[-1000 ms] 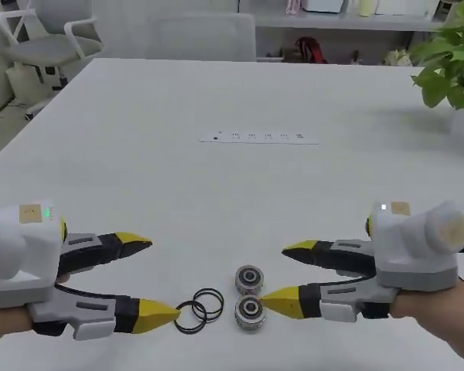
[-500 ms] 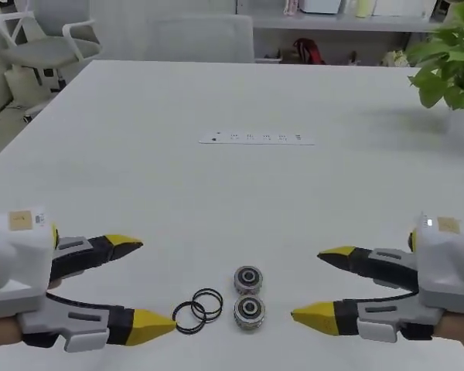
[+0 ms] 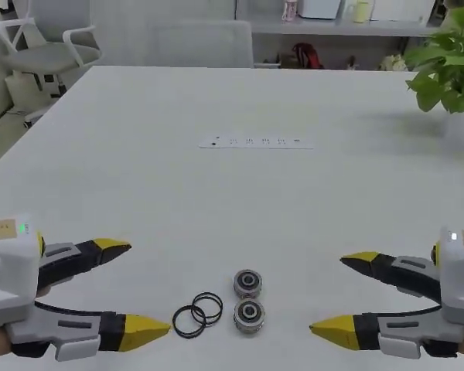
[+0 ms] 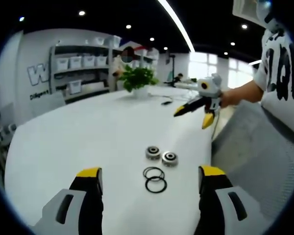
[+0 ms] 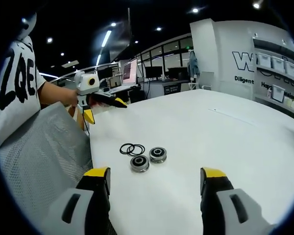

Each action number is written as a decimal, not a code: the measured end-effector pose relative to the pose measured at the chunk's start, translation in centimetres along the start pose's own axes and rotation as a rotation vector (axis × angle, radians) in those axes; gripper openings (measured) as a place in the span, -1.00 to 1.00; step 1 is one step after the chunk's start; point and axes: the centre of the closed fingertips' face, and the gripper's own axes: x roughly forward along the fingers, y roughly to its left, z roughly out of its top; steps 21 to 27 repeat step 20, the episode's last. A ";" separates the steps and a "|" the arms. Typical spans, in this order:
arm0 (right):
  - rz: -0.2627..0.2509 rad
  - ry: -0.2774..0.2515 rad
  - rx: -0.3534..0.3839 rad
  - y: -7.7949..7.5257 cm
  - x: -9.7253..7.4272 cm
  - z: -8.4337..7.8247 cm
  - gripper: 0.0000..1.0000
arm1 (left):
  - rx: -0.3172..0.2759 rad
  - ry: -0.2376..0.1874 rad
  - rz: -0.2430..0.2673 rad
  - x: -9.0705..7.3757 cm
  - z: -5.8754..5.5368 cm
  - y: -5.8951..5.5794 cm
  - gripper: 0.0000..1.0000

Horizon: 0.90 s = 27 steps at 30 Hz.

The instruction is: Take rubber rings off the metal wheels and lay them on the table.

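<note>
Two small metal wheels (image 3: pixel 248 299) sit side by side near the table's front edge, also seen as the metal wheels (image 4: pixel 161 154) and the metal wheels (image 5: pixel 149 158). Just left of them lie black rubber rings (image 3: pixel 197 311), overlapping flat on the table; the rubber rings (image 4: pixel 155 179) and rubber rings (image 5: pixel 132 148) show in both gripper views. My left gripper (image 3: pixel 138 287) is open at the lower left, its lower tip close to the rings. At the lower right my right gripper (image 3: pixel 342 295) is open, apart from the wheels. Neither holds anything.
The white table (image 3: pixel 240 193) stretches far back, with a flush power strip (image 3: pixel 257 142) in its middle. A green plant (image 3: pixel 448 62) stands at the back right. An office chair (image 3: pixel 50 46) and shelves lie beyond the far edge.
Both grippers have drawn outward and toward me, away from the wheels and rings; the right one moved farther. Wheels and rings lie as before.
</note>
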 end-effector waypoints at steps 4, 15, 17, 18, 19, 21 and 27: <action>-0.004 0.011 -0.005 0.0 -0.2 -0.3 0.46 | 0.000 0.000 0.002 -0.1 0.0 -0.1 0.63; -0.017 0.014 -0.002 -0.2 -0.6 -0.8 0.49 | 0.003 0.007 0.003 -0.2 -0.1 -0.3 0.63; -0.019 0.013 -0.002 -0.3 -0.7 -0.8 0.49 | 0.006 0.007 0.005 -0.3 -0.1 -0.3 0.63; -0.020 0.012 -0.003 -0.3 -0.7 -0.8 0.49 | 0.008 0.005 0.007 -0.3 0.0 -0.2 0.62; -0.022 0.011 -0.003 -0.4 -0.8 -0.8 0.49 | 0.007 0.003 0.009 -0.3 0.0 -0.2 0.62; -0.023 0.010 -0.001 -0.4 -0.8 -0.8 0.49 | 0.003 0.002 0.009 -0.4 0.0 -0.2 0.62; -0.023 0.010 -0.001 -0.4 -0.8 -0.8 0.49 | 0.003 0.002 0.009 -0.4 0.0 -0.2 0.62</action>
